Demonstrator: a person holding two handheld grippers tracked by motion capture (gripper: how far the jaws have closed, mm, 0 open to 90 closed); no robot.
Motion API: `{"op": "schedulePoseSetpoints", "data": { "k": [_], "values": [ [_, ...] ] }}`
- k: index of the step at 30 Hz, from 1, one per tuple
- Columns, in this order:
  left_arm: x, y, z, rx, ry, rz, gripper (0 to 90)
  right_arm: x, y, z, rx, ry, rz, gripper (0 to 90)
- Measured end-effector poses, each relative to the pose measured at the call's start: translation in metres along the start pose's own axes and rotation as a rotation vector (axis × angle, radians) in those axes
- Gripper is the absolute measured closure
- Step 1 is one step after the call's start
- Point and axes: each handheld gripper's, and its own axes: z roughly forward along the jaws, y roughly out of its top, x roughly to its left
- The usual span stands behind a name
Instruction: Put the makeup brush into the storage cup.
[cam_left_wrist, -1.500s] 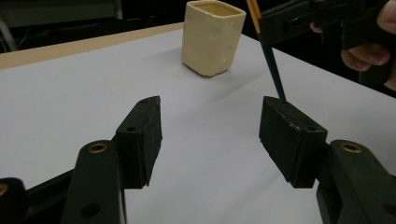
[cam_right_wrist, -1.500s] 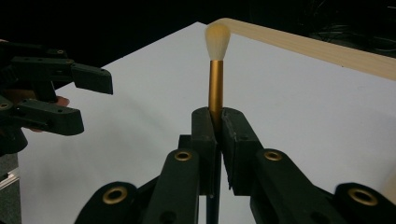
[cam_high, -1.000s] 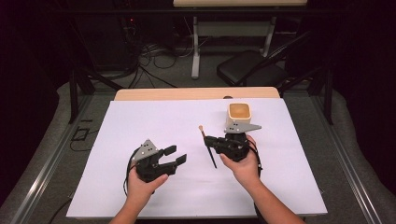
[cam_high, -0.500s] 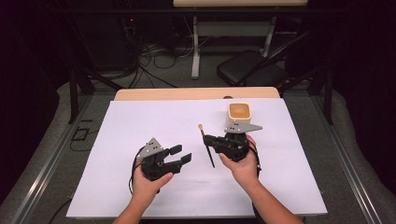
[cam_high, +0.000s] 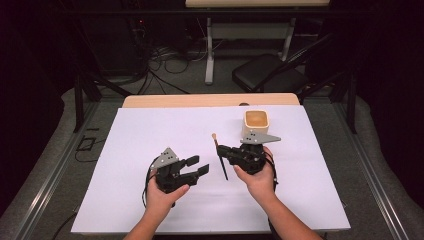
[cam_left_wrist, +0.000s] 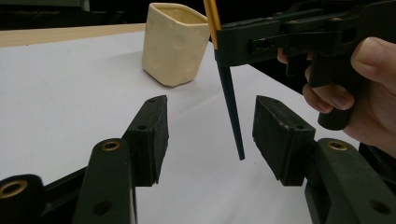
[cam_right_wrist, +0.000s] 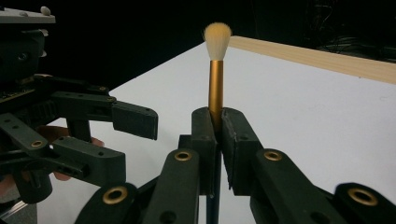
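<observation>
A makeup brush (cam_high: 215, 141) with cream bristles, a gold ferrule and a dark handle stands nearly upright in my right gripper (cam_high: 223, 152), which is shut on it just below the ferrule (cam_right_wrist: 216, 88). The brush is held off the white sheet, and its pointed handle end (cam_left_wrist: 232, 112) hangs between the jaws of my left gripper (cam_left_wrist: 215, 137). That gripper is open and touches nothing. In the high view, my left gripper (cam_high: 199, 165) sits just left of the brush. A cream square cup (cam_high: 257, 123) stands behind the right gripper.
A white sheet (cam_high: 150, 130) covers the table, with a strip of bare wood (cam_high: 200, 101) along the far edge. Dark floor, cables and a chair (cam_high: 270, 75) lie beyond the table. The cup (cam_left_wrist: 175, 44) is the nearest obstacle.
My left gripper has shifted right, toward the brush handle. The right gripper with the brush has edged slightly left.
</observation>
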Motion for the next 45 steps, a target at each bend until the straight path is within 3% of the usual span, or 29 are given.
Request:
{"op": "schedulePoseSetpoints", "data": {
  "k": [31, 45],
  "values": [
    [-0.006, -0.002, 0.02, 0.003, -0.055, -0.045, 55.4, 0.002, -0.006, 0.001, -0.056, 0.001, 0.034, 83.9],
    [-0.003, -0.007, 0.028, 0.016, -0.063, -0.087, 59.6, 0.004, -0.007, 0.002, -0.061, 0.003, 0.033, 83.9]
  ]
}}
